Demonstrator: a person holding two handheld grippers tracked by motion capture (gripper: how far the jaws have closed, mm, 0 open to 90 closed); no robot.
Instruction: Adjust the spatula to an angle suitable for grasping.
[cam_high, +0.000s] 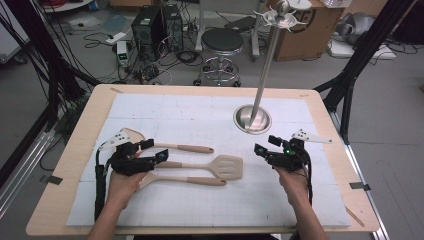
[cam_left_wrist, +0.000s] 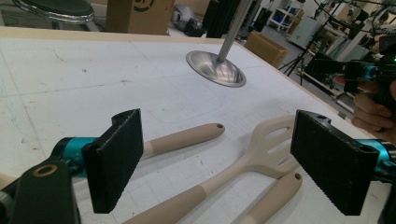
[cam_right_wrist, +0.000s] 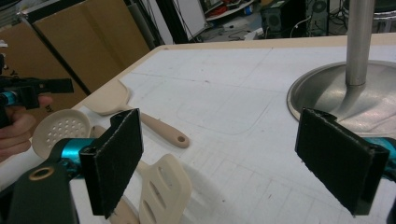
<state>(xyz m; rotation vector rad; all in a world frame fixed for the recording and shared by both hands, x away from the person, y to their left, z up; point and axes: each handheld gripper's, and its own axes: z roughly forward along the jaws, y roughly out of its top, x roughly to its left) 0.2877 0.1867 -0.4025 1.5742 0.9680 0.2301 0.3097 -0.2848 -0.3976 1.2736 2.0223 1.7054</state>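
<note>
Nearest the person, two grippers hover low over the tabletop (cam_high: 65, 165): the left gripper (cam_high: 154, 150) over the handle ends of the utensils, the right gripper (cam_high: 266, 144) well apart at the other side. Both have jaws spread wide with nothing between them. Three beige utensils lie side by side under and beside the left gripper: a slotted turner (cam_high: 227, 166) in the middle, a solid spatula (cam_high: 131, 135) farther back, and a perforated skimmer (cam_right_wrist: 61, 129) nearest the person. The skimmer's holed bowl is plain in the right gripper view; from above the left hand (cam_high: 124, 181) covers it and its handle (cam_high: 200, 180) sticks out. Farther off stands one steel hanging stand (cam_high: 253, 119), its round base on the white mat (cam_high: 190, 107). Beyond the tabletop, the floor holds one stool (cam_high: 222, 42)
</note>
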